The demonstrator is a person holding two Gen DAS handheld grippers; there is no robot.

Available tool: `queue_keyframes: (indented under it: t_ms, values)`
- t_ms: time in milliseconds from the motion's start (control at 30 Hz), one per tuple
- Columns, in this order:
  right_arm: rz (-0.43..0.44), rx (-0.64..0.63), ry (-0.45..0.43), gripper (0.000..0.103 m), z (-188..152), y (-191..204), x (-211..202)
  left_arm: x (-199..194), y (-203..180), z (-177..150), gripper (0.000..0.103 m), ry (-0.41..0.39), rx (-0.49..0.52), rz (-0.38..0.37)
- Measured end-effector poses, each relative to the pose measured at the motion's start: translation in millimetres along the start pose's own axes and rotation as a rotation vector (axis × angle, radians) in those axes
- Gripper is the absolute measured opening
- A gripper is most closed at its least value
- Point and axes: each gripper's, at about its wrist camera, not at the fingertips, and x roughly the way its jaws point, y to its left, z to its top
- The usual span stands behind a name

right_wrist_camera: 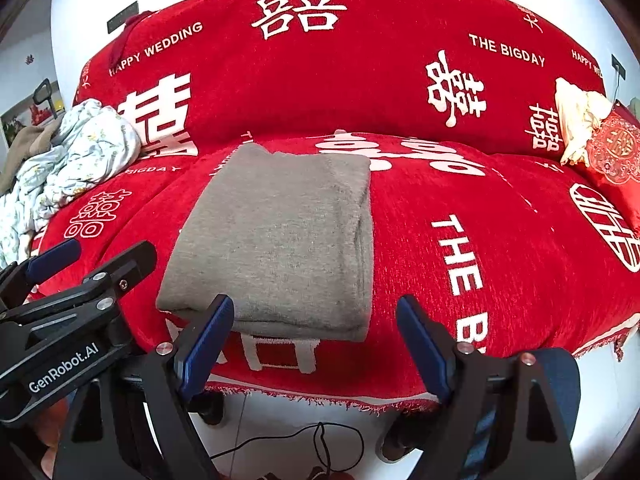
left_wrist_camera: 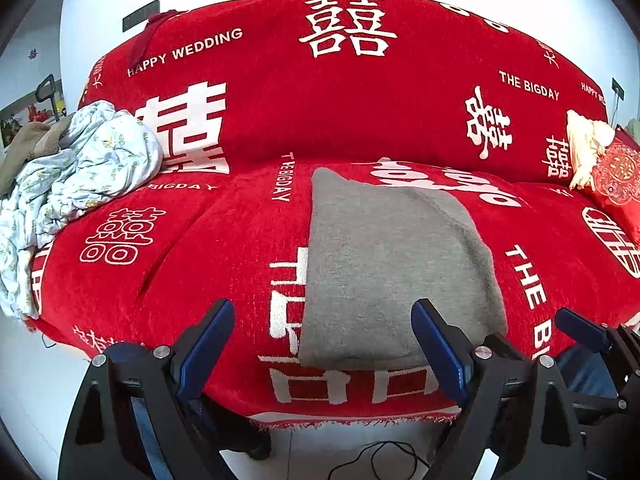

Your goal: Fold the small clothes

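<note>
A grey garment [left_wrist_camera: 384, 264] [right_wrist_camera: 280, 240] lies folded into a flat rectangle on the red sofa seat [left_wrist_camera: 192, 264] [right_wrist_camera: 500, 248]. My left gripper [left_wrist_camera: 324, 324] hovers just in front of its near edge, open, nothing between its blue pads [left_wrist_camera: 208, 344]. My right gripper [right_wrist_camera: 316, 320] also stands open before the sofa's front edge, its left pad [right_wrist_camera: 208, 336] close to the garment's near edge, holding nothing. In the left wrist view the right gripper's finger [left_wrist_camera: 580, 328] shows at the right; in the right wrist view the left gripper's body [right_wrist_camera: 60, 320] sits at the left.
A crumpled pale floral quilt [left_wrist_camera: 76, 184] [right_wrist_camera: 68, 164] is heaped on the sofa's left end. A cream cloth [left_wrist_camera: 584, 148] and a red embroidered cushion [left_wrist_camera: 616, 176] sit at the right end. A black cable [right_wrist_camera: 320, 440] lies on the white floor below.
</note>
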Motion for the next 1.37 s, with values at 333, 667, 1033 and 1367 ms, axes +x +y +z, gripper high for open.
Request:
queue_keyframes:
  t_ms: [333, 667, 1033, 1367]
  values:
    - [-0.002, -0.01, -0.004, 0.086, -0.9, 4.1, -1.2, 0.8, -0.4, -1.0, 0.091, 0.002, 0.004, 0.005]
    - [0.002, -0.014, 0.001, 0.086, -1.4, 2.9, 0.4, 0.5, -0.7, -1.4, 0.091, 0.003, 0.006, 0.008]
    - [0.002, -0.016, 0.002, 0.086, -1.8, 3.1, 0.7, 0.4, -0.2, -2.2, 0.091, 0.001, 0.012, 0.006]
    - [0.004, -0.02, 0.003, 0.086, -2.7, 3.9, 1.9, 0.3, -1.6, -2.1, 0.091, 0.001, 0.011, 0.007]
